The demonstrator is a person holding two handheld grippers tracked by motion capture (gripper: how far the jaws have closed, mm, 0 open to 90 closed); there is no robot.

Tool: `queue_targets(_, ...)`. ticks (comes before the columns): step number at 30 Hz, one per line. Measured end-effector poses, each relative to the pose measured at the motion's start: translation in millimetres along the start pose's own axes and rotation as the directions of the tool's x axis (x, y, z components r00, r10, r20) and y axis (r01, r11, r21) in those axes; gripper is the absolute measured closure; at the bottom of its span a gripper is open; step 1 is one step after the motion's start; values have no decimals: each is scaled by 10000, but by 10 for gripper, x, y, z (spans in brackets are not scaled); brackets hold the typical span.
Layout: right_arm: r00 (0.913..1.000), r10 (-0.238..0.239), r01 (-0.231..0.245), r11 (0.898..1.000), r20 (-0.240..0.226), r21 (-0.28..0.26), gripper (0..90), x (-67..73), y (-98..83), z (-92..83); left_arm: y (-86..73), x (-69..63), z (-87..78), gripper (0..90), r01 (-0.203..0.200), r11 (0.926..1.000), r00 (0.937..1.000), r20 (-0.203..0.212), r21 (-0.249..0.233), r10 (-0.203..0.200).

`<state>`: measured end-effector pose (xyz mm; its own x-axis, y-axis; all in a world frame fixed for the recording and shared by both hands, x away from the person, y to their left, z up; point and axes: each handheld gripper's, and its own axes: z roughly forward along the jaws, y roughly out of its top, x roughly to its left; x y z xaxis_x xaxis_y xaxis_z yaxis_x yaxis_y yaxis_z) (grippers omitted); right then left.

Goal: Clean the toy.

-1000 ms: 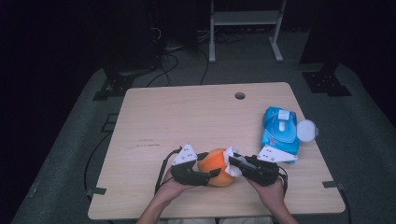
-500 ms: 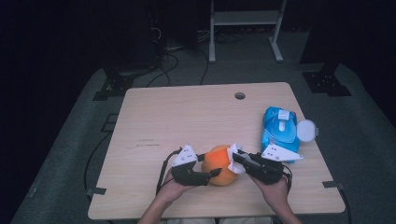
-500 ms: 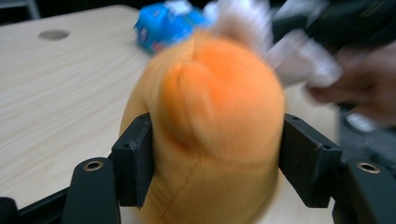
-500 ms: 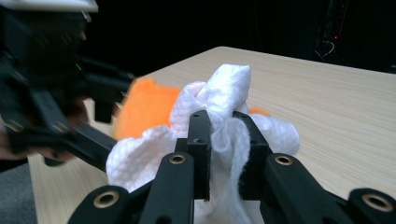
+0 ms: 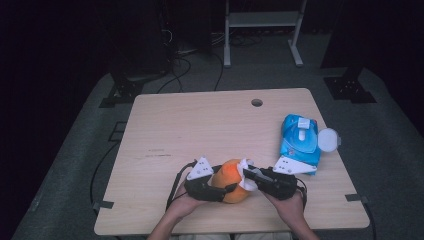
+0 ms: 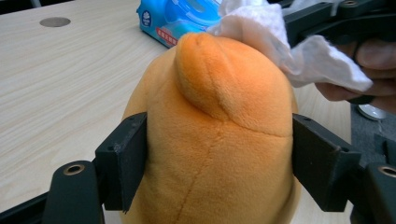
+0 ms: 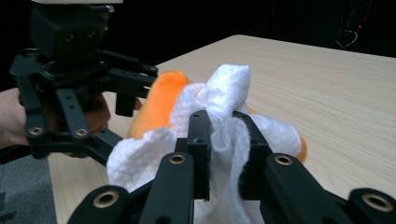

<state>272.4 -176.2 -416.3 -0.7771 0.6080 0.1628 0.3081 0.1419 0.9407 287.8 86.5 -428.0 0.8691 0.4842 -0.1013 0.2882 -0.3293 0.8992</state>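
Note:
An orange plush toy [image 5: 231,181] stands near the table's front edge. My left gripper [image 5: 224,189] is shut on it from the left. In the left gripper view both pads press the flanks of the toy [image 6: 219,130], and the jaws have just been opening a little with the toy still between them. My right gripper [image 5: 250,175] comes in from the right, shut on a crumpled white wipe [image 7: 224,84]. The wipe [image 6: 275,42] lies against the toy's upper right side. The right gripper view shows my right gripper [image 7: 223,135] pinching the wipe in front of the toy [image 7: 161,100].
A blue pack of wipes [image 5: 300,142] lies at the right of the wooden table [image 5: 200,130], its round white lid [image 5: 328,140] flipped open over the edge. A cable hole [image 5: 257,102] sits near the far edge. Dark floor and stands surround the table.
The right gripper and its wipe have shifted slightly against the toy. The left hand and the toy have kept still.

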Motion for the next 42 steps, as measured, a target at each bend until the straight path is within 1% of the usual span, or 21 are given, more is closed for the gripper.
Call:
queue_targets(2, 9994, 85, -88, 9999, 344, 89, 778, -42, -25, 0, 6, -2, -27, 252, -110, 9999, 9999, 62, -85, 111)
queue_targets(3, 9990, 282, -287, 9995, 335, 138, 778, -65, -39, 2, 12, -4, -45, 252, -208, 9997, 9996, 181, -144, 211)
queue_targets(4, 9990, 277, -281, 9996, 354, 103, 779, -57, -37, 3, 7, -9, -25, 258, -164, 9998, 9999, 49, -92, 164)
queue_targets(6, 9994, 81, -84, 9999, 337, 80, 782, 24, -16, 11, -9, -13, 2, 292, -221, 9998, 9997, -75, -31, 221)
queue_targets(9, 9987, -490, 491, 9988, -111, 83, 781, 151, 35, 30, -17, 17, -22, 316, -88, 9999, 9999, -137, -54, 87)
queue_targets(10, 9986, -518, 520, 9986, -133, 117, 781, 146, 42, 33, -21, 28, -40, 322, -43, 10000, 9999, -128, -58, 42)
queue_targets(16, 9986, 269, -287, 9988, 457, 396, 781, -98, -81, -5, -52, 89, -78, 346, 294, 9994, 9996, 5, -184, -294)
queue_targets(18, 9990, 68, -86, 9991, 448, 406, 781, -41, -66, 12, -34, 92, -77, 291, 287, 9994, 9996, 60, -173, -286)
queue_targets(20, 9989, -256, 238, 9987, 387, 457, 781, 11, -46, 30, -31, 124, -108, 192, 537, 9984, 9980, 342, -191, -530)
queue_targets(22, 10000, -21, 20, 9993, 15, 378, 780, -10, -55, 36, -38, 119, -108, 135, 416, 9991, 9989, 242, -123, -413)
queue_targets(25, 9996, 266, -262, 9990, -97, 359, 779, -50, -60, 41, -46, 83, -38, 157, 199, 9998, 9997, 166, 86, -200)
queue_targets(27, 9998, 218, -218, 9987, 6, 459, 780, -53, -42, 37, -3, 31, -31, 292, -157, 9998, 9994, -298, 139, 161)
queue_targets(28, 9997, 256, -256, 9989, 0, 403, 780, -57, -34, 30, 19, 7, -33, 318, -260, 9996, 9983, -521, 111, 265)
queue_targets(30, 9990, 434, -433, 9988, -50, 221, 780, -65, -17, 18, 62, -54, -39, 331, -568, 9983, 9932, -1030, -151, 550)
queue_targets(32, 9989, 405, -403, 9992, -255, 70, 780, -51, 10, 8, 59, -53, -31, 335, -655, 9978, 9886, -1359, -46, 643)
queue_targets(34, 9989, 41, -33, 9999, -463, 166, 780, 12, 23, 37, 30, -28, -16, 335, -480, 9988, 9918, -1182, 36, 481)
queue_targets(35, 9993, -232, 242, 9992, -307, 308, 780, 42, 18, 57, 16, -26, -15, 335, -501, 9987, 9922, -1136, 67, 505)
queue_targets(36, 9994, -278, 285, 9990, -212, 338, 780, 39, 9, 65, 8, -30, -20, 336, -529, 9986, 9930, -1056, 85, 535)
queue_targets(38, 10000, 42, -41, 9992, -39, 405, 778, -40, -3, 54, -2, -59, -17, 335, -632, 9979, 9939, -895, 145, 643)
queue_targets(40, 9988, 415, -424, 9985, 273, 338, 777, -140, -18, 25, -8, -107, -2, 331, -980, 9949, 9924, -721, 257, 997)
queue_targets(42, 9978, 599, -611, 9972, 273, 428, 776, -202, -54, 11, 3, -141, -4, 304, -1337, 9903, 9885, -665, 387, 1360)
